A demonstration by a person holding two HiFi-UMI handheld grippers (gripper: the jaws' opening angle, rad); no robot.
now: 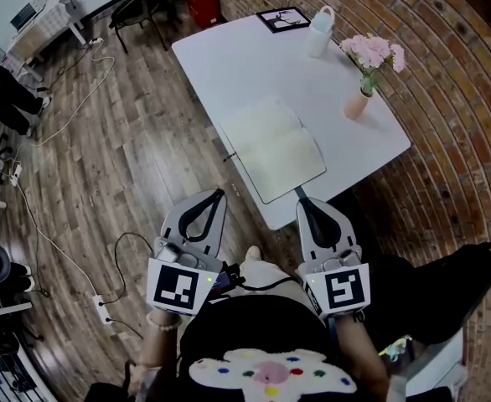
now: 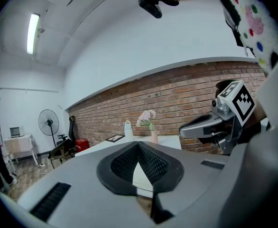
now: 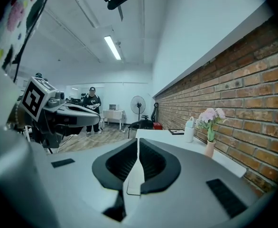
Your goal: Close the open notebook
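An open notebook [image 1: 272,146] with blank cream pages lies flat near the front edge of the white table [image 1: 229,65]. My left gripper [image 1: 221,193] hovers over the wooden floor just left of the table's near corner, jaws shut and empty. My right gripper [image 1: 299,198] sits at the table's front edge just below the notebook, also shut with nothing in it. In the left gripper view the gripper [image 2: 138,144] shows its tips meeting, the notebook [image 2: 141,175] pale behind them. In the right gripper view the gripper [image 3: 138,141] is likewise closed, with the notebook [image 3: 135,182] seen through the gap.
At the table's far end stand a pink vase of flowers [image 1: 368,69], a white bottle [image 1: 319,30] and a black-framed picture [image 1: 282,18]. A brick wall [image 1: 447,74] runs along the right. Cables [image 1: 69,249] trail over the wooden floor on the left. A person [image 3: 91,106] stands far back.
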